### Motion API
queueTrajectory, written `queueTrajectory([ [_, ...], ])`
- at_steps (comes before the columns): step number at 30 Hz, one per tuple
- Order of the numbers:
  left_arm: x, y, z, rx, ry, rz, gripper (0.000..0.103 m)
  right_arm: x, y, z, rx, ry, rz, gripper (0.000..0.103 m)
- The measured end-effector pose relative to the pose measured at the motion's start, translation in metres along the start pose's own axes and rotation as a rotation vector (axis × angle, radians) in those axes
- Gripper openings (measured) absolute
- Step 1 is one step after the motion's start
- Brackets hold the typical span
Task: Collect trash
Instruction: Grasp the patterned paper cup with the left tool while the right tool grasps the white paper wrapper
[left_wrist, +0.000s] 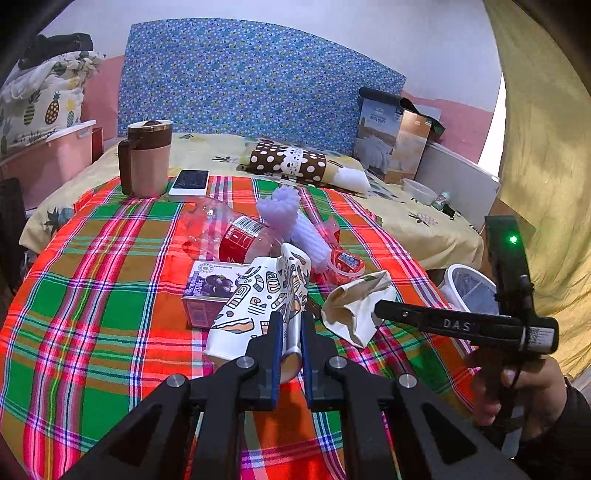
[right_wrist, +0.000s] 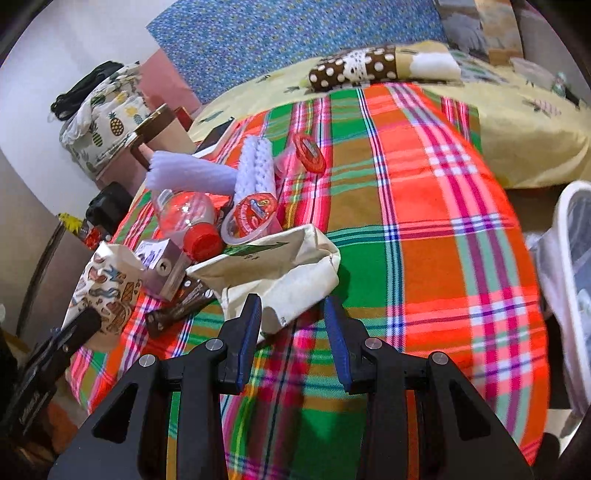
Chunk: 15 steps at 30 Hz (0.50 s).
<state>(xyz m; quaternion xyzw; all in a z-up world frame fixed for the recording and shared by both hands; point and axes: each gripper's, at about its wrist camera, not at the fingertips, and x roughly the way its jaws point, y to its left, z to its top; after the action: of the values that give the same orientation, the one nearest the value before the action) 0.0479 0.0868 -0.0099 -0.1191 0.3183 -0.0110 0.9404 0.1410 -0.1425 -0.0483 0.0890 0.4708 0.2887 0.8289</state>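
Note:
A pile of trash lies on the plaid cloth (left_wrist: 92, 295). My left gripper (left_wrist: 291, 321) is shut on the rim of a crushed patterned paper cup (left_wrist: 258, 295), also in the right wrist view (right_wrist: 107, 291). My right gripper (right_wrist: 291, 306) is open, its jaws around the near edge of a crumpled cream paper bag (right_wrist: 280, 266), which also shows in the left wrist view (left_wrist: 354, 306). Beside them lie a clear bottle with a red cap (right_wrist: 184, 218), a red-lidded jelly cup (right_wrist: 251, 218), a purple carton (left_wrist: 210, 291) and white foam netting (left_wrist: 295, 225).
A trash bin with a white liner (left_wrist: 469, 288) stands off the table's right edge, also in the right wrist view (right_wrist: 572, 251). A brown-lidded mug (left_wrist: 146, 158) and a phone (left_wrist: 190, 182) sit at the cloth's far edge. A bed with cushions lies behind.

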Motion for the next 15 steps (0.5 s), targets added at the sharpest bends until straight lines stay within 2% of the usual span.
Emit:
queueTrajectory([
  [6,0.008,0.005,-0.001,-0.009,0.013,-0.007,0.009,0.006,-0.001,0.002,0.051,0.012,0.03,0.038],
  [10,0.01,0.004,-0.002,-0.008,0.017,-0.014,0.009,0.002,0.005,0.002,0.02,-0.016,0.023,0.025],
  [15,0.01,0.0,-0.001,-0.007,0.017,-0.019,0.009,-0.011,0.01,0.002,-0.024,-0.059,0.004,0.017],
])
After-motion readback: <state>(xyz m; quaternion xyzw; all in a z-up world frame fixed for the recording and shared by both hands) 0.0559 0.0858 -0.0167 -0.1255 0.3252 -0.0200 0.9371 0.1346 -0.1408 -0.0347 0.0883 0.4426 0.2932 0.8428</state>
